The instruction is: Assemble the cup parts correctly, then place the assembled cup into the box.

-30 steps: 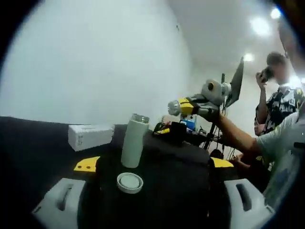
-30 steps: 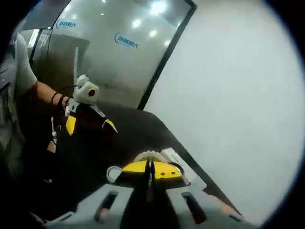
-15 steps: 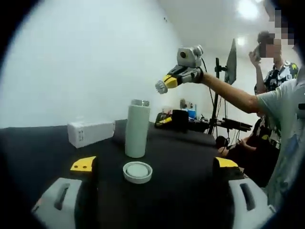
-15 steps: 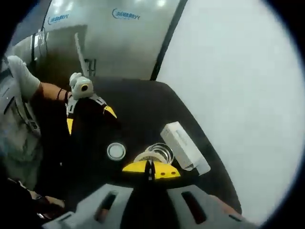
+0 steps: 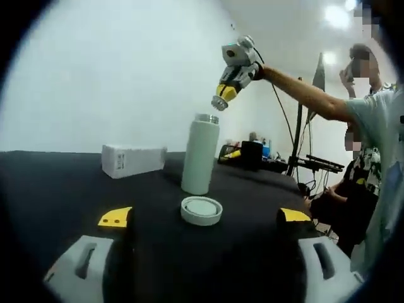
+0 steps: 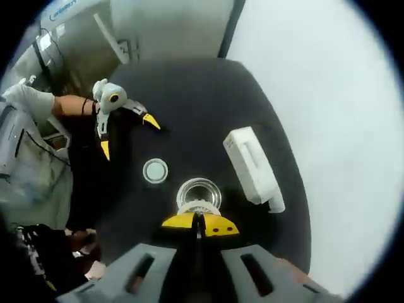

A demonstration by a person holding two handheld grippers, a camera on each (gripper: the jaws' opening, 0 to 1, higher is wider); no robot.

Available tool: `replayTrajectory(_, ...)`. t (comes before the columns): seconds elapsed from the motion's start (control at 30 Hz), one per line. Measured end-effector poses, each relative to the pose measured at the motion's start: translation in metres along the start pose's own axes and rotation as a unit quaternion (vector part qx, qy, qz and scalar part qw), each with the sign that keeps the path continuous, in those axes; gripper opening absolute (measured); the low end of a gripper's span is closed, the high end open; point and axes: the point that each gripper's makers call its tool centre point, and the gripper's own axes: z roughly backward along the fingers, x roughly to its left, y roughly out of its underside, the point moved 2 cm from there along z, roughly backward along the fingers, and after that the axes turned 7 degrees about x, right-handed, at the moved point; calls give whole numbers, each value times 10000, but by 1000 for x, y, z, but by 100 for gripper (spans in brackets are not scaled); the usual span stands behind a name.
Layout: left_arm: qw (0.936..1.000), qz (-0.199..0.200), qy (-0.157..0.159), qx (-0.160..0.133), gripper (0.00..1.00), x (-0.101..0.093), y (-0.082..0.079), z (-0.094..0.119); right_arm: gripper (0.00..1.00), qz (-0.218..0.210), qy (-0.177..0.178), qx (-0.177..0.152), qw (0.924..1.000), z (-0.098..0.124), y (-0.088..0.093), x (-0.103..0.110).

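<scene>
Above the open mouth of the tall white cylindrical cup body (image 5: 200, 154), the right gripper (image 6: 199, 223) hung with yellow tips clenched on what looked like a small ribbed insert (image 6: 199, 209), hard to make out. Dropped off-centre, that insert could glance off the rim and tip the body onto the black table (image 5: 252, 208). The left gripper (image 5: 202, 218) waited released on the near side, its tips either side of the round white lid (image 5: 201, 210), with the white rectangular box (image 5: 133, 160) on the far left.

Right gripper (image 5: 220, 101) raised, pinched — left gripper (image 6: 126, 129) agape.

black worktop (image 5: 63, 183); stand (image 5: 295, 136) with cables, bystander (image 5: 369, 95) behind, ceiling lights (image 5: 336, 17), glass partition (image 6: 76, 12)
</scene>
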Motion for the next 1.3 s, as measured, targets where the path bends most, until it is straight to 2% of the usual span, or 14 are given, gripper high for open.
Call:
replayTrajectory(0.03, 9999, 52, 50, -99, 88, -3, -2, 0, 1, 2, -44, 54, 10000, -1, 0, 0)
replayTrajectory(0.1, 10000, 27, 18, -62, 88, -1, -1, 2, 1, 29, -159, 268, 9995, -4, 1, 1)
replayTrajectory(0.17, 9999, 86, 8, -146, 86, 1, -3, 4, 1, 32, -199, 408, 9990, -7, 0, -2)
replayTrajectory(0.37, 9994, 172, -26, -286, 83, 4, -6, 8, 1, 88, -360, 667, 9971, -17, -8, -6)
replayTrajectory(0.53, 9992, 189, -32, -347, 83, 5, -8, 9, 1, 161, -475, 1006, 9937, -27, -7, -1)
replayTrajectory(0.67, 9991, 181, -29, -381, 83, 4, -8, 10, 1, 170, -485, 1155, 9920, -31, -7, -9)
replayTrajectory(1.3, 9990, 155, -26, -430, 83, 7, -9, 12, 1, 258, -632, 1543, 9857, -54, -5, -2)
